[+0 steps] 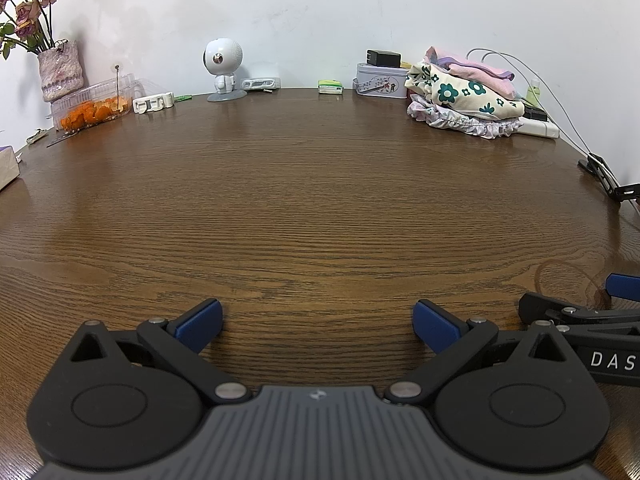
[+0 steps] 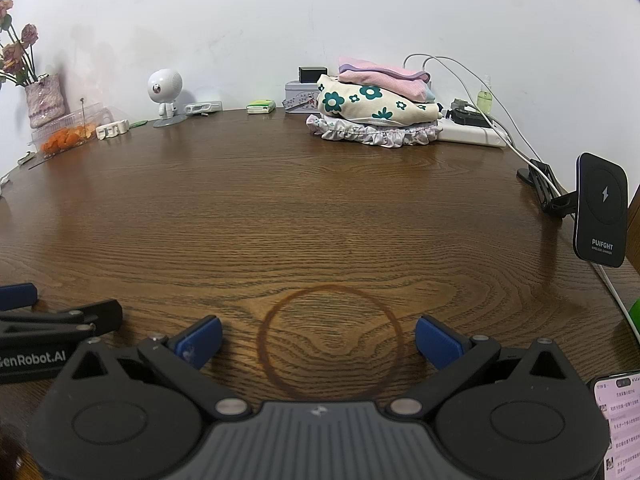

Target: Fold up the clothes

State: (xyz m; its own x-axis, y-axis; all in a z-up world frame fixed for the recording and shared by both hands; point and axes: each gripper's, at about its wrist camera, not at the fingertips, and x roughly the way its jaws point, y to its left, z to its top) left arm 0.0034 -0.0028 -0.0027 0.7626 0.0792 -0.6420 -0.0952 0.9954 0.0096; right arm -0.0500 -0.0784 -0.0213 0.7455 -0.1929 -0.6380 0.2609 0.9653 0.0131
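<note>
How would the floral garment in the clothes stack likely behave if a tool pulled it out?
The floral garment looks soft and floppy, so it would probably sag and unfold. The pink folded pieces rest on it and would likely slide or topple. The ruffled item beneath might drag along.

Both wrist views bright, evenly lit, soft light from above; white wall [image 1: 320, 8] looks flat w/ faint grey smudges. Dark brown wood-grain desk [image 1: 312, 200] has mild sheen near its far edge w/ pale reflections, no harsh glare. Shadows soft, short. Strong fisheye bend: desk edge curves, corners vignette black. Focus sharp in centre, slightly soft at the rims.
</note>
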